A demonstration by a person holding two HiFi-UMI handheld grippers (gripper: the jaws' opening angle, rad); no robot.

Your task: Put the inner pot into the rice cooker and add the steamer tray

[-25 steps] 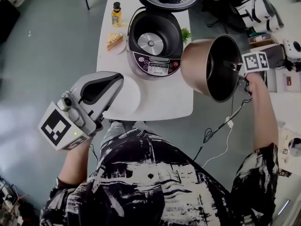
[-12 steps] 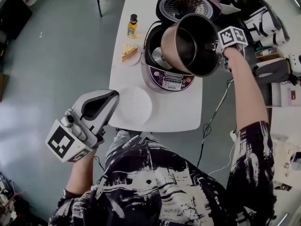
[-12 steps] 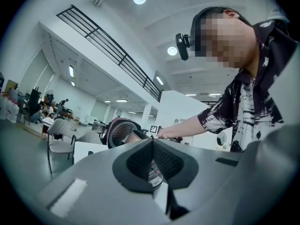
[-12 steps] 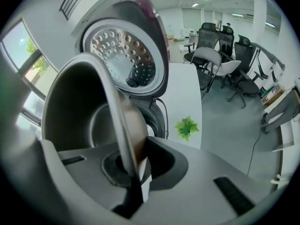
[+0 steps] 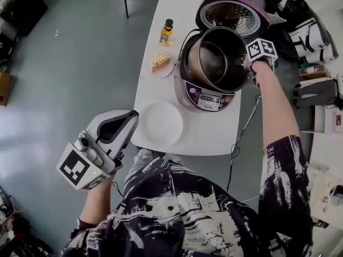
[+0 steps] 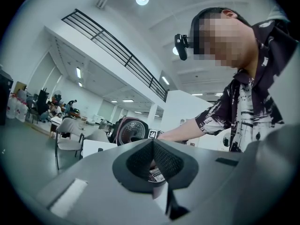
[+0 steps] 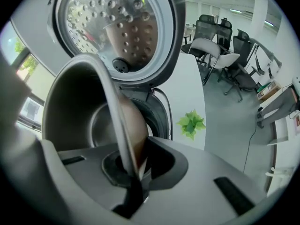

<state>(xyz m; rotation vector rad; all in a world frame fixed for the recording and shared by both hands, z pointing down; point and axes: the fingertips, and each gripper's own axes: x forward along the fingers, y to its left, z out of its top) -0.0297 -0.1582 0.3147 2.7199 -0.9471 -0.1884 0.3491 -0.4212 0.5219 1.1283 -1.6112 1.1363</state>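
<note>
Presently, item one: the round copper-coloured metal inner pot with a dark lining [image 5: 217,58], held tilted above the mouth of the silver-and-pink rice cooker with a front control panel [image 5: 206,94], not yet seated in it. The cooker's hinged lid [image 5: 231,12] stands open behind. Item two: the right gripper [image 7: 133,177], pointing steeply down, its jaws pinched narrow on the pot's thin rim wall. Item three: the left gripper [image 6: 153,165], held level and well off the near edge of the white table [image 5: 182,141], its jaws together with nothing between them. We judge the step in hand to be lowering the pot. The next move calls for levelling it so the base drops squarely into the cavity before the rim is let go. We cannot pick out a steamer tray with any certainty. Only the head view lists the bare white round plate [image 5: 161,123], the small plate with a cake slice [image 5: 159,62] and the yellow bottle with a black cap [image 5: 166,32]. Only the right gripper view shows the grip on the rim, the lid's perforated inner face and a green leafy sprig [image 7: 191,123].
</note>
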